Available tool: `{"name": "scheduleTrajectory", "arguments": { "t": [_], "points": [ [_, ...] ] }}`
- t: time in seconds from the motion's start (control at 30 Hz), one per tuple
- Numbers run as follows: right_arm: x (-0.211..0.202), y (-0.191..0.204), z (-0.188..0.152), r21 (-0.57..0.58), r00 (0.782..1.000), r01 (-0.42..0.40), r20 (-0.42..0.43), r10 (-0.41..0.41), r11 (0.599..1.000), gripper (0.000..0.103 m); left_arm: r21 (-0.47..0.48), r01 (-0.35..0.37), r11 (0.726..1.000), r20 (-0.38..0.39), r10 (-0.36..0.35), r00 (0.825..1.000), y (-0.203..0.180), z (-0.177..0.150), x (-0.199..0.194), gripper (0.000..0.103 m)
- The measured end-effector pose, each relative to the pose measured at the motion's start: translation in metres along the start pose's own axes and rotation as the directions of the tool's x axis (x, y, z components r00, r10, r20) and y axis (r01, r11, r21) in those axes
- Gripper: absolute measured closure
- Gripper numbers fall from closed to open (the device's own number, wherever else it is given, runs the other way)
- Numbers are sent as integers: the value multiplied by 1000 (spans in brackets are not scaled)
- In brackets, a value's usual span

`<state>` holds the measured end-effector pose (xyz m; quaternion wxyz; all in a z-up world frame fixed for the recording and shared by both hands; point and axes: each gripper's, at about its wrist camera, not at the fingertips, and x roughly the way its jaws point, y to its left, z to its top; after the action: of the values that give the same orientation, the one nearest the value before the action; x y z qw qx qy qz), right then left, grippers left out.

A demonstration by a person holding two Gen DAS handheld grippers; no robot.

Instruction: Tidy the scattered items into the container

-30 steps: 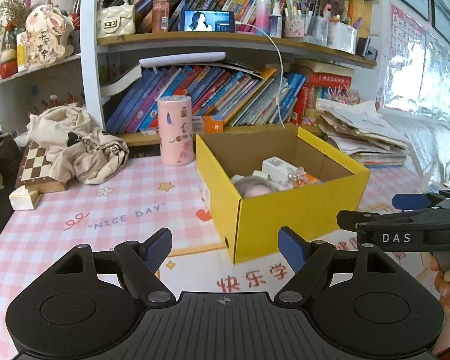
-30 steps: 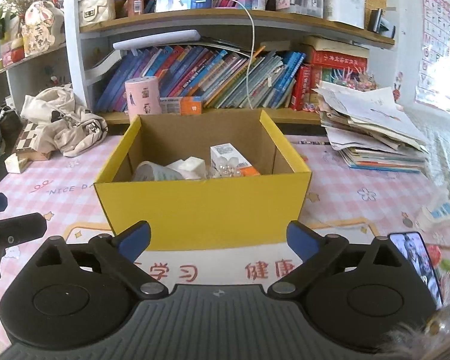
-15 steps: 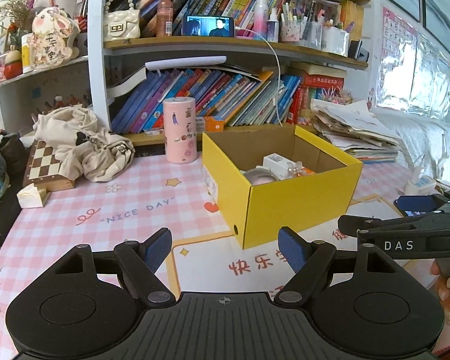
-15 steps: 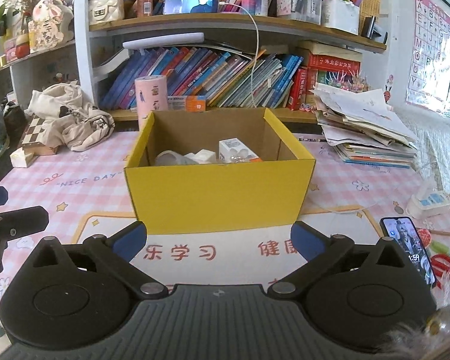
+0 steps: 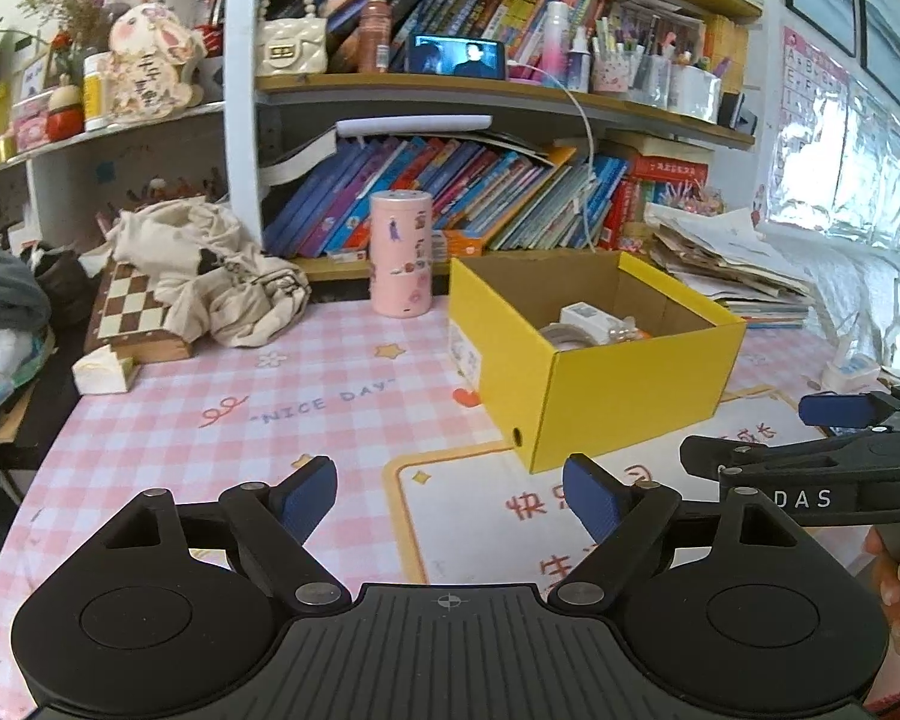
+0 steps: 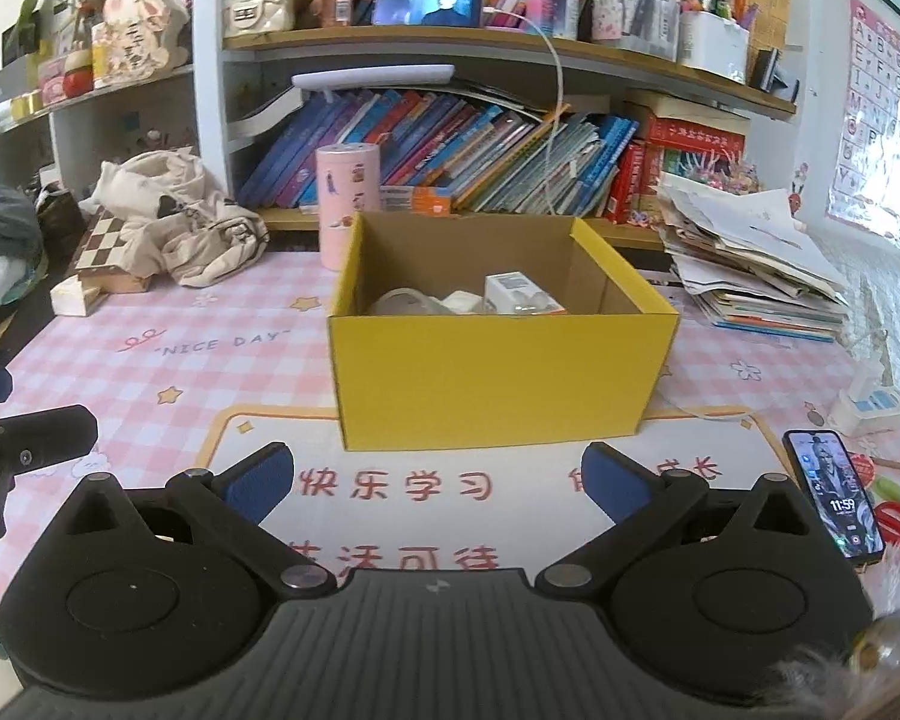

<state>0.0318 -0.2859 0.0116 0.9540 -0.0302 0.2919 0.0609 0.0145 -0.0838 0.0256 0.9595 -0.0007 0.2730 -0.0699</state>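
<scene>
Pink checked desk [image 6: 210, 360]: yellow box [image 6: 498, 378] mid-surface holds small items; left gripper [image 5: 450, 495] and right gripper [image 6: 438, 480] both spread, empty.

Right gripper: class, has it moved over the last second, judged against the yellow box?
Yes. The right gripper has backed away from the yellow box: the box looks smaller and farther, and more of the printed desk mat shows before it.

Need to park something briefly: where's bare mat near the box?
Free: checked mat left of the yellow box, around the "NICE DAY" print. Also the white panel before it. Crowded: phone and clutter at right.
</scene>
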Motion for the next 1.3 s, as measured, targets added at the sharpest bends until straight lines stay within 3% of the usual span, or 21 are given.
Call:
{"name": "scheduleTrajectory", "arguments": {
  "t": [0.57,1.3],
  "points": [
    [8,40,2,-36,999,-41,-20,40,999,0,-28,-66,997,-44,64,997,37,-11,-3,11],
    [14,45,1,-37,999,-37,-39,35,999,0,-60,-98,993,-73,93,993,50,-16,1,10]
  ]
}}
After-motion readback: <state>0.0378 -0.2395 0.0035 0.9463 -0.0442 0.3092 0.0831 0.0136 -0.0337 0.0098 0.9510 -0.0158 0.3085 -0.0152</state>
